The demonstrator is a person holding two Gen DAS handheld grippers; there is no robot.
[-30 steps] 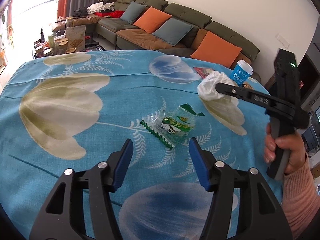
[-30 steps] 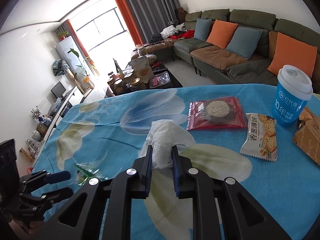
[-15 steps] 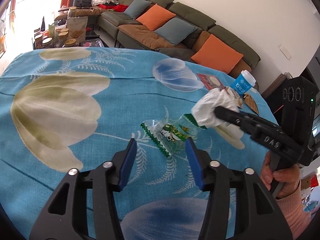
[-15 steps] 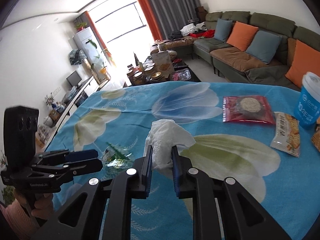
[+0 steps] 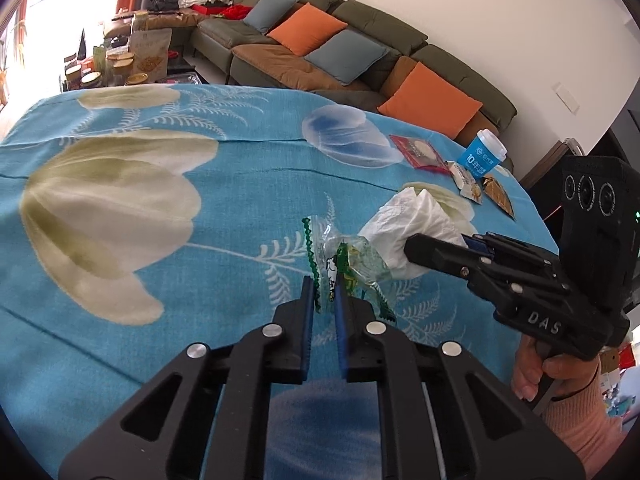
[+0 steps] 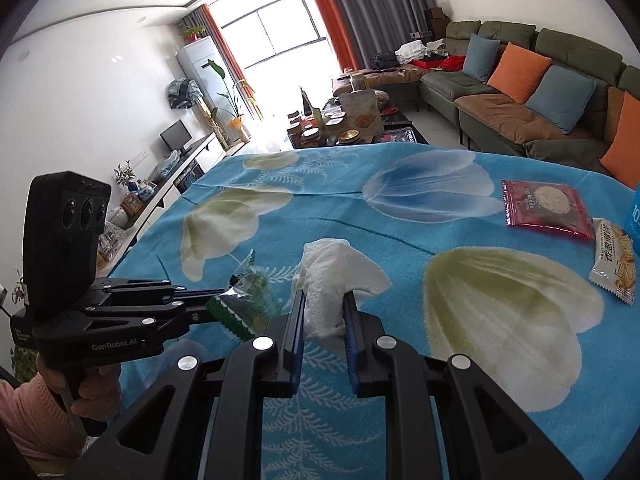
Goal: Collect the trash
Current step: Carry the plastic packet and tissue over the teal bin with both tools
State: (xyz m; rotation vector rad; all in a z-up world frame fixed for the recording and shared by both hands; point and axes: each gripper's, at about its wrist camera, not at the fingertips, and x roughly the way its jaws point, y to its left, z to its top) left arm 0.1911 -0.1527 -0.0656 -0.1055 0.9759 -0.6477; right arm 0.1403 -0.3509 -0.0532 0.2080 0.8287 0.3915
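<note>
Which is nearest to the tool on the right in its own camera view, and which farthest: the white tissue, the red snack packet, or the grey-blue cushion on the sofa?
1. White tissue: pinched in the right tool, at the centre of the view.
2. Red snack packet: farther out on the blue tablecloth, to the right.
3. Grey-blue cushion: on the sofa beyond the table, upper right.

A crumpled white paper tissue (image 6: 334, 276) sat between the right gripper's (image 6: 323, 312) fingers above the blue flower-print tablecloth (image 6: 460, 280). Just left of it, the left gripper (image 5: 325, 298) pinched a clear green-edged plastic wrapper (image 5: 340, 264). Well right lay 2 snack packets: a red cracker packet (image 6: 544, 208), a white biscuit packet (image 6: 614, 260) nearer. A long green sofa (image 6: 540, 92) stood behind the table.
</note>
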